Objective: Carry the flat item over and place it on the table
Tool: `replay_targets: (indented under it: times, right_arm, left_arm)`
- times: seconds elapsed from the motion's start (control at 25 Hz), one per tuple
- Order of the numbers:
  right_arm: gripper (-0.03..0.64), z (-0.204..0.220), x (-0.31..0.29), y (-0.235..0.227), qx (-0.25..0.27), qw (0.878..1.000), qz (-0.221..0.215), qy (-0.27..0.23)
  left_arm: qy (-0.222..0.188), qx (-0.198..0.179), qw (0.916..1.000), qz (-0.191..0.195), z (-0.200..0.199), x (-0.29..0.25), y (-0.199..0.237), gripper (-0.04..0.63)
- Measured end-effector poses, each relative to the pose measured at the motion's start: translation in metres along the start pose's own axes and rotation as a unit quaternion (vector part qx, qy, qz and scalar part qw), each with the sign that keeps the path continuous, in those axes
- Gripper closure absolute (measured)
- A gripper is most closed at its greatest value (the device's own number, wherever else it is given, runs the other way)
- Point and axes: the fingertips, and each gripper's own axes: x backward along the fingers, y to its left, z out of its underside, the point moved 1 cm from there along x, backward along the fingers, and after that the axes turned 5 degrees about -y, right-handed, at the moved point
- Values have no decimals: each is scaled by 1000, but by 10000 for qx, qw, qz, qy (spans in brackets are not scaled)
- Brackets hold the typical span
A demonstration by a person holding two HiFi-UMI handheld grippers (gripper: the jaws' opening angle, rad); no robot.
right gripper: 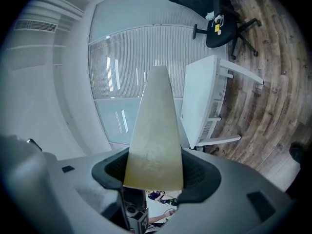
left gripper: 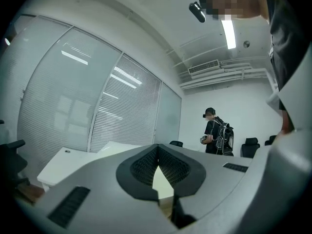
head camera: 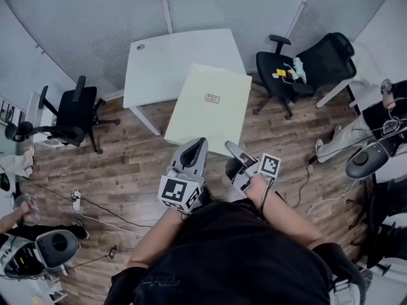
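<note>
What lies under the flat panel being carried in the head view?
Below the flat panel, part of the white table and the wooden floor show. The panel hides the table's near corner and the floor directly beneath it.

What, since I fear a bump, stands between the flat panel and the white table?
Nothing visible. In the head view the flat panel, gripped by the left gripper and right gripper, overlaps the white table's near corner; both office chairs stand off to the sides.

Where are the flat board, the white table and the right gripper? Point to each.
flat board (head camera: 205,116), head view, middle of its face.
white table (head camera: 162,62), head view, bare top.
right gripper (head camera: 231,149), head view, its jaw tips.
</note>
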Motion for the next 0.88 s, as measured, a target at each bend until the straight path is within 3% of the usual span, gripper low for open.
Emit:
replay_targets:
  times: [0.56, 0.88]
  right_arm:
    - [327, -11, -24, -4, 47, 9998, -24, -167]
    - [327, -14, -26, -11, 76, 9998, -157, -14]
  left_arm:
    - [0, -12, 9999, 118, -3, -9, 22, 583]
    - [-40, -75, 9999, -96, 6, -5, 20, 581]
